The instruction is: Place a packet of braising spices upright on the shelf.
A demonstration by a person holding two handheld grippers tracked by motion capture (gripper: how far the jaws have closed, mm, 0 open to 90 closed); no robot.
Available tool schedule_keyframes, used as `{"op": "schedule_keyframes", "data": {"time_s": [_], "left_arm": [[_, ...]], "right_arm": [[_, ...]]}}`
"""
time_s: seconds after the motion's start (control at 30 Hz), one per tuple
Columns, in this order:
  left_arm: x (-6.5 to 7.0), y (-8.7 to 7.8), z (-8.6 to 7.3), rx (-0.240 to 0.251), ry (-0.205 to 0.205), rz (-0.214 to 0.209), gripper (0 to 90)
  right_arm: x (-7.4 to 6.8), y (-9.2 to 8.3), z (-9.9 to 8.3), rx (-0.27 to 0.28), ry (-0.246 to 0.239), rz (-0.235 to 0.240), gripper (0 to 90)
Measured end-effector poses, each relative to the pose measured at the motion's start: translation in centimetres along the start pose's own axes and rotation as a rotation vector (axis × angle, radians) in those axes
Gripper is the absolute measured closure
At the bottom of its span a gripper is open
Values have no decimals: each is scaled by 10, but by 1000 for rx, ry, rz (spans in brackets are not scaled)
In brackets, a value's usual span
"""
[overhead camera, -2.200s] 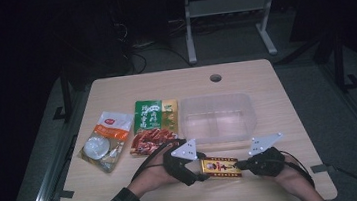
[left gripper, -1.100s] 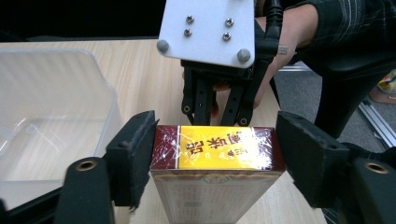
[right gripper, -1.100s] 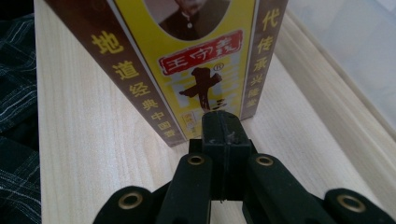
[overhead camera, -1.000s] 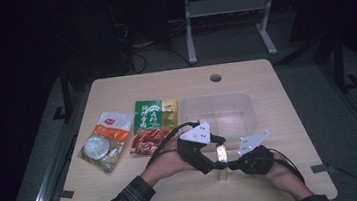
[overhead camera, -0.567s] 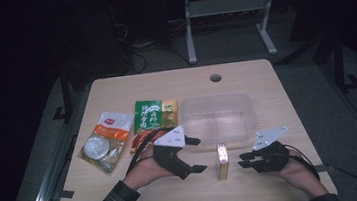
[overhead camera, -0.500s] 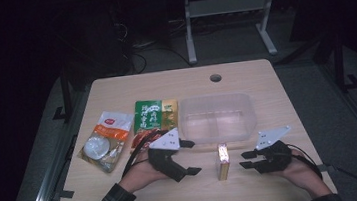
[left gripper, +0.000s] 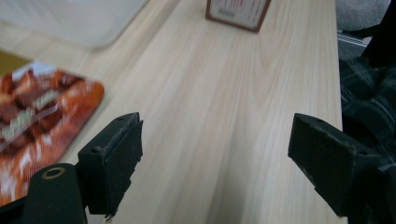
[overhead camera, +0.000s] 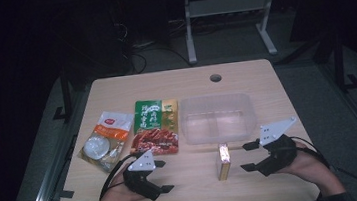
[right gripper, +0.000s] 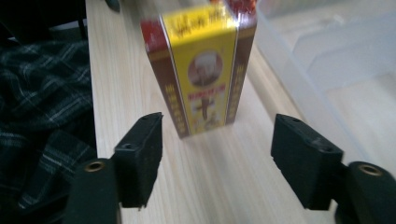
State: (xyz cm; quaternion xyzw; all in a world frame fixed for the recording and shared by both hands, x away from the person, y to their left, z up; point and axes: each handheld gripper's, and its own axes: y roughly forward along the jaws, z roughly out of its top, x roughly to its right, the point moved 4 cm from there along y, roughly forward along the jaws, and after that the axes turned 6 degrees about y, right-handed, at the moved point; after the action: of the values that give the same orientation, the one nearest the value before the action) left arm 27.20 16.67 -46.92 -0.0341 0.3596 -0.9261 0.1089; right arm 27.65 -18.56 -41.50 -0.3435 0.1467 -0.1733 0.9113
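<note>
A small yellow and brown box (overhead camera: 223,161) stands upright on the wooden table (overhead camera: 175,88), just in front of the clear plastic container (overhead camera: 217,118). My right gripper (overhead camera: 246,157) rests to the right of the box, open; its jaws have just been opening. In the right gripper view the box (right gripper: 203,70) stands just ahead of the gripper (right gripper: 219,140), with nothing between the pads. My left gripper (overhead camera: 164,175) lies open near the front edge, well left of the box. In the left gripper view the box's base (left gripper: 238,14) shows far ahead of the gripper (left gripper: 219,144).
A green and red snack packet (overhead camera: 155,126) lies left of the container, and a white and orange packet (overhead camera: 104,141) lies further left. The red packet (left gripper: 42,116) is close to my left gripper. A plaid sleeve (right gripper: 42,93) shows at the table's front edge.
The box lay flat between both grippers, then stood upright. My left gripper let go and slid left towards the front edge. My right gripper opened and drew back to the right.
</note>
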Motion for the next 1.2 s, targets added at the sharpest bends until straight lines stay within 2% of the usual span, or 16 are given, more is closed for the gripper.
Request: {"op": "schedule_keyframes", "data": {"time_s": [0.13, 0.27, 0.6, 0.8, 0.83, 0.87, 1.0, 1.1, 1.2], "left_arm": [[-2, -3, -10, -18, -27, 10, 174], [-4, -2, -7, -14, -20, 18, 174], [0, 0, -4, -9, -8, 2, 173], [0, 0, -4, -9, -14, 3, 173], [0, 0, -4, -9, -13, 3, 173], [0, 0, -4, -7, -11, 3, 173], [1, -1, -4, -7, -19, 4, 173], [1, -2, -6, -11, -12, 11, 173], [2, -5, -7, -7, -22, 15, 173]], "right_arm": [[-1, -3, 14, 5, -35, 0, 280], [-4, -1, 29, 1, -85, 2, 233], [-10, 16, 57, -8, -160, 44, 196], [-9, 30, 59, -44, -200, 69, 176], [-10, 32, 58, -56, -188, 74, 175], [-9, 36, 57, -63, -205, 77, 176], [-8, 45, 53, -88, -208, 89, 212], [-6, 47, 53, -92, -220, 98, 259], [-6, 48, 52, -98, -225, 105, 297]]}}
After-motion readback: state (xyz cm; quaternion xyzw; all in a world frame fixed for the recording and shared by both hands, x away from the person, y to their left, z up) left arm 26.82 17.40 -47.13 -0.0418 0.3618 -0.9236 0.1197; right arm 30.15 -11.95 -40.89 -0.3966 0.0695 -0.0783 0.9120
